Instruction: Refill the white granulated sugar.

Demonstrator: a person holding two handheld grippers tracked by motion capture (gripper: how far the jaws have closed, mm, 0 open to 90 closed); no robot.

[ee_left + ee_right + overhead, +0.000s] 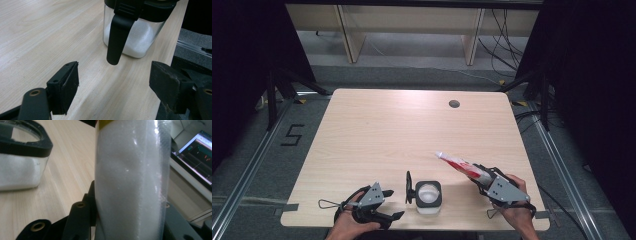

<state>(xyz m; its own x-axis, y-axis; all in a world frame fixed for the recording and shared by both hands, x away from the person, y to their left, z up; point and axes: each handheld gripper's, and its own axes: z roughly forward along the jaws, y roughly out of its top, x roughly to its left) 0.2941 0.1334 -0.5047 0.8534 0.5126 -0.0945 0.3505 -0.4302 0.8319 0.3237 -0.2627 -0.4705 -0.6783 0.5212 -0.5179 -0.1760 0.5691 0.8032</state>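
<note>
Left gripper (393, 204) at lower left of the high view, jaws wide apart, nothing between them; one hand (346, 227) holds it just off the table's (377, 130) near edge. In the left gripper view its pads (66, 88) stand open on either side of the jar's black lid flap (119, 32), which hangs down short of them, untouched.

Jar (428, 197) sits bottom centre, close to the near edge, between the two grippers; square, clear, black rim, white grains inside.

Right gripper (477, 177) at lower right, jaws clamped on a bag (460, 166) of white grains, red-and-white print, slanting up-left over the table. In the right gripper view the bag (130, 182) stands upright, the jar (21, 162) at upper left.
</note>
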